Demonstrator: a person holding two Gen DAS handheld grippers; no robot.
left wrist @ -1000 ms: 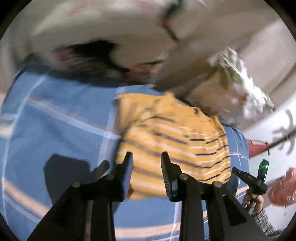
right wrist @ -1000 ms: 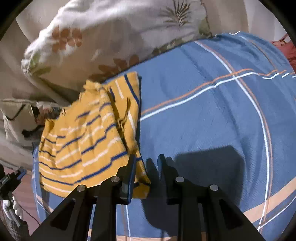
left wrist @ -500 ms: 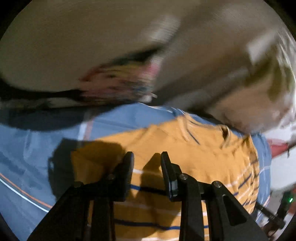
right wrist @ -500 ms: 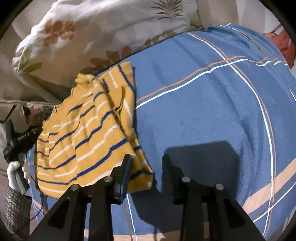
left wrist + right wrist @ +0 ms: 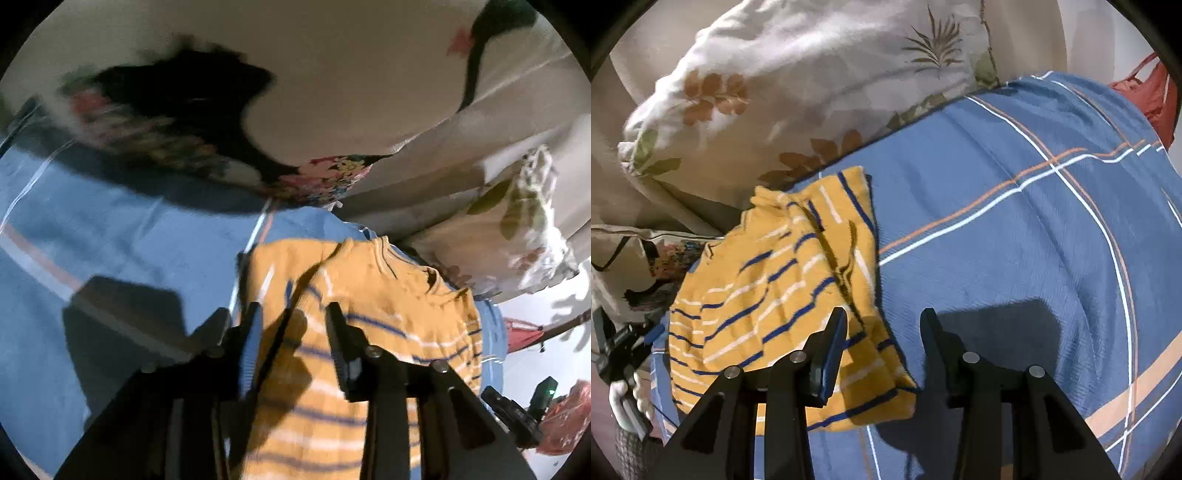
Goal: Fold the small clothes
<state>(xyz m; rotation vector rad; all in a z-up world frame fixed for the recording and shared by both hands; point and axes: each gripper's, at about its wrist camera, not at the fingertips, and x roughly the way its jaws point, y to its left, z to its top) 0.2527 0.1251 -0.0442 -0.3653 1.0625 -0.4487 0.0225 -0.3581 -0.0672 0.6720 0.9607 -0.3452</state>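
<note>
The yellow striped garment (image 5: 775,295) lay partly folded on the blue checked bedspread (image 5: 1015,229) near its pillow-end edge, with left gripper (image 5: 291,325) and right gripper (image 5: 882,328) both spread wide, holding nothing

Black tongs (image 5: 882,347) (silver screws, blue-edged pads (image 5: 833,354)).

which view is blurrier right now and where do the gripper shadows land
Left wrist view: motion-smeared, worst on the dark floral fabric; left gripper shadows the yellow striped shirt and blue blanket. Right wrist view: sharp; right gripper shadows mostly the blanket.
</note>
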